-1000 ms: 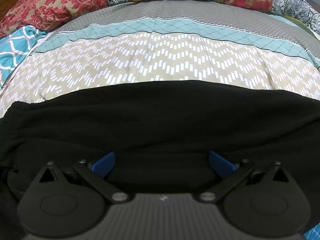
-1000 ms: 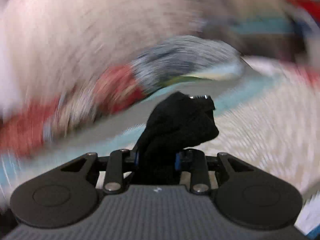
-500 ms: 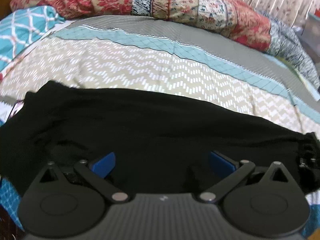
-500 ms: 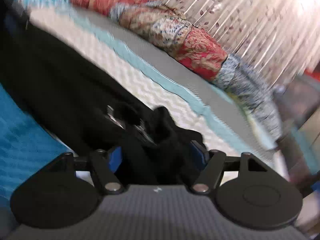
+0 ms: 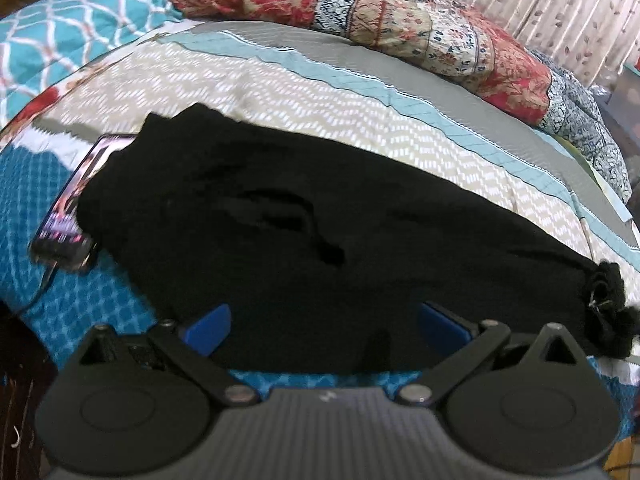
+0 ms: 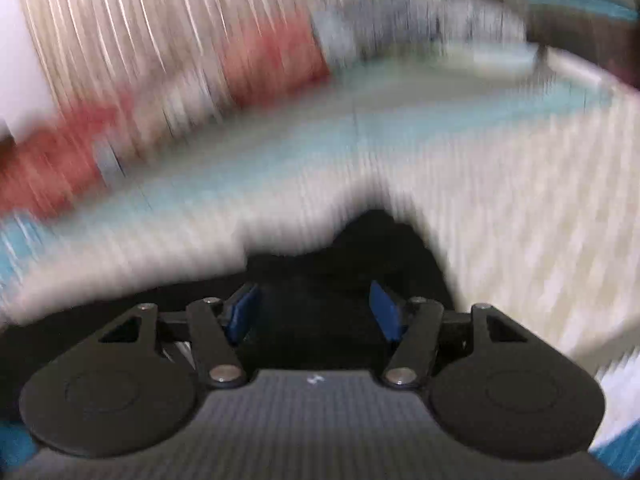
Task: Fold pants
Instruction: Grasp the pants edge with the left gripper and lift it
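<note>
The black pants (image 5: 320, 220) lie in a long strip across the bed, waistband end at the left and a bunched hem with a metal bit at the right (image 5: 604, 300). My left gripper (image 5: 324, 312) hovers over their near edge, open, with the blue pads wide apart and nothing pinched. The right wrist view is badly blurred. There my right gripper (image 6: 314, 292) stands over a peak of the black pants (image 6: 360, 248), its jaws closing, cloth lying between the pads with no visible press.
A phone (image 5: 68, 208) with a lit screen and a cable lies partly under the pants' left end. The striped zigzag bedspread (image 5: 320, 92) runs beyond, a red floral quilt (image 5: 360, 12) heaped at the back, a teal pillow (image 5: 60, 32) at left, curtains (image 5: 560, 0) behind.
My left gripper drew back and rolled, so more of the pants and the phone show. My right gripper, shut on a bunch of black cloth before, now has its pads apart, and its view swung round.
</note>
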A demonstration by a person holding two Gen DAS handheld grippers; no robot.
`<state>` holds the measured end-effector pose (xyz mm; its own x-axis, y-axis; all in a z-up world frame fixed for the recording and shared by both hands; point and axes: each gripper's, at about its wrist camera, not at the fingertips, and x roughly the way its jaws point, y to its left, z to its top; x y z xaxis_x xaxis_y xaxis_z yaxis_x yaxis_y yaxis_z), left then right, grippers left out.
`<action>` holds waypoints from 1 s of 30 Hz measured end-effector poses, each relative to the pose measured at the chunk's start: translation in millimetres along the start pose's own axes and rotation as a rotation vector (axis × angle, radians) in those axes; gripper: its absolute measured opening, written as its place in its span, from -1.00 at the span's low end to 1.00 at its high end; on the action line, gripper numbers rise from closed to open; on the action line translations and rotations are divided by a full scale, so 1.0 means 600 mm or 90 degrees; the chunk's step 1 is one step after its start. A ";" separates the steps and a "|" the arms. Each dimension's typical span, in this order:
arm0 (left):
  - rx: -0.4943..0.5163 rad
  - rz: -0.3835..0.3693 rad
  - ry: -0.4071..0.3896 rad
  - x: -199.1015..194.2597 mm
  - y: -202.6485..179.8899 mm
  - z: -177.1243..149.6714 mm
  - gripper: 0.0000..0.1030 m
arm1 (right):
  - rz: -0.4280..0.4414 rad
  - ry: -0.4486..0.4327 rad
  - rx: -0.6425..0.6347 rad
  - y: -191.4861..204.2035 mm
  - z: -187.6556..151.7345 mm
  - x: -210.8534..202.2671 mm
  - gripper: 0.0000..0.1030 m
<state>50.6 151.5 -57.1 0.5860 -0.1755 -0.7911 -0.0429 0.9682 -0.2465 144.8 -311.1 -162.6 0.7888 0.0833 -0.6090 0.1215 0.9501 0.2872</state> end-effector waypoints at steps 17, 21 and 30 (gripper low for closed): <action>-0.103 -0.006 -0.098 -0.026 0.105 -0.026 1.00 | 0.020 -0.055 -0.085 0.229 -0.025 -0.068 0.24; -0.159 0.008 -0.098 -0.018 0.157 -0.019 1.00 | 0.118 0.011 -0.088 0.303 -0.025 -0.023 0.24; -0.183 0.010 -0.123 0.027 0.193 0.026 1.00 | 0.265 0.124 -0.131 0.438 -0.036 0.030 0.24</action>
<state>67.8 263.6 -89.6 0.7247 -0.0965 -0.6823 -0.2641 0.8756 -0.4044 178.1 -53.3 -114.0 0.6155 0.5043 -0.6057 -0.3170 0.8620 0.3956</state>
